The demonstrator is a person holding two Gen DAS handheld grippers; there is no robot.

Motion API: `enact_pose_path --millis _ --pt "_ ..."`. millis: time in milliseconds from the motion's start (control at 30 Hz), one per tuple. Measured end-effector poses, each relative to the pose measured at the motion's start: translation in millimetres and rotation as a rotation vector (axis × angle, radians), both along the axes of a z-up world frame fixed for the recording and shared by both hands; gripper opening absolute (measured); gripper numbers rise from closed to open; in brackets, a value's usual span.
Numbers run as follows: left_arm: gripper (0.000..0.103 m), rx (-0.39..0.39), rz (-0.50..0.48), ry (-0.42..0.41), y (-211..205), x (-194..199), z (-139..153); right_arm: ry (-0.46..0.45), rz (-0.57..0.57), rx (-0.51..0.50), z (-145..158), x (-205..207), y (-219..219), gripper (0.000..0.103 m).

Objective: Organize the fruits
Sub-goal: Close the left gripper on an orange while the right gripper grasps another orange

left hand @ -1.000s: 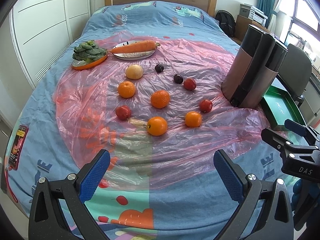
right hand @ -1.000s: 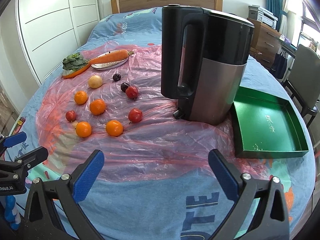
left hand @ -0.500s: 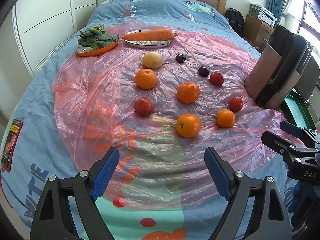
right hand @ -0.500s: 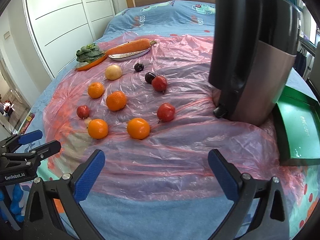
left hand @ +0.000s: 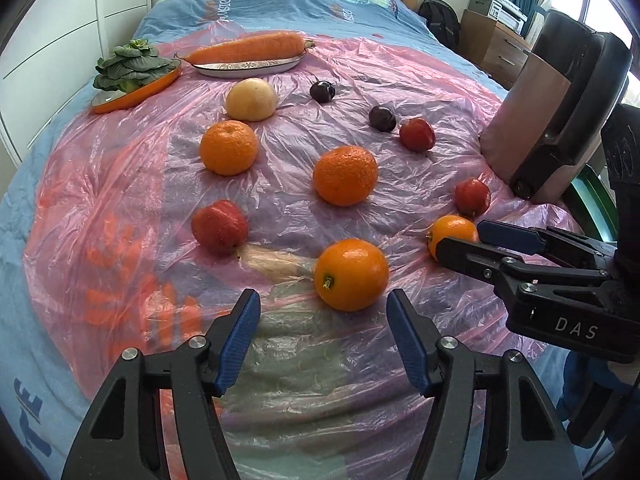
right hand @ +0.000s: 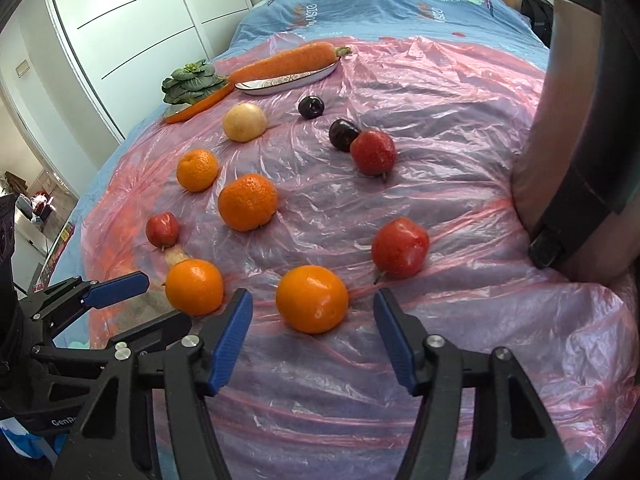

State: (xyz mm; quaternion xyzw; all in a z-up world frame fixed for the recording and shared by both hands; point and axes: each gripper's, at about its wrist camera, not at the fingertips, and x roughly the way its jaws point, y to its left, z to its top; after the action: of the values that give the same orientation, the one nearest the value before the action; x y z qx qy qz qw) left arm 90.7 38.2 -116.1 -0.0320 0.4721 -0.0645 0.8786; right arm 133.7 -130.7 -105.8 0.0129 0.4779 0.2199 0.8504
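Note:
Several oranges, red apples, two dark plums and a pale yellow fruit (left hand: 251,99) lie on a pink plastic sheet (left hand: 120,184) on the bed. My left gripper (left hand: 323,322) is open, just short of the nearest orange (left hand: 351,274). My right gripper (right hand: 313,326) is open, with another orange (right hand: 312,298) just ahead between its fingertips; that orange (left hand: 450,232) sits behind the right gripper's fingers (left hand: 504,238) in the left wrist view. The left gripper's fingers (right hand: 116,283) show at the left of the right wrist view, beside the left orange (right hand: 195,286).
A black and steel kettle (left hand: 560,120) stands at the right, close to the right gripper. A green tray (left hand: 596,204) lies behind it. A carrot on a plate (left hand: 248,50) and greens on an orange dish (left hand: 132,74) sit at the far side.
Both grippers have moved forward and down toward the near oranges, and their jaws have narrowed. The fruits have not moved.

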Motion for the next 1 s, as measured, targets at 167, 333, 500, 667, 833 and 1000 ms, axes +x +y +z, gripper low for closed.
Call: enact_pose_path --millis 167,333,500,667,833,1000 --pt "0.053 0.018 -0.016 0.008 -7.5 7.1 -7.9 0.019 0.016 -0.003 -8.2 5.0 3.9 0.084" --pt "0.047 0.054 -0.027 0.006 -16.0 11.2 -13.1 0.009 0.039 -0.023 -11.0 6.4 11.5 0.081" --pt "0.04 0.095 -0.035 0.001 -20.8 13.7 -17.6 0.001 0.058 -0.06 -14.8 6.7 18.2 0.061" --pt "0.036 0.095 -0.04 -0.007 -20.7 15.3 -19.3 0.0 0.06 -0.065 -15.9 7.5 17.7 0.061" --pt "0.036 0.094 -0.045 -0.019 -20.7 13.8 -19.0 0.003 0.061 -0.068 -15.8 7.5 18.3 0.061" --pt "0.036 0.08 -0.04 -0.024 -19.5 13.1 -17.0 0.006 0.059 -0.064 -15.2 8.2 17.5 0.061"
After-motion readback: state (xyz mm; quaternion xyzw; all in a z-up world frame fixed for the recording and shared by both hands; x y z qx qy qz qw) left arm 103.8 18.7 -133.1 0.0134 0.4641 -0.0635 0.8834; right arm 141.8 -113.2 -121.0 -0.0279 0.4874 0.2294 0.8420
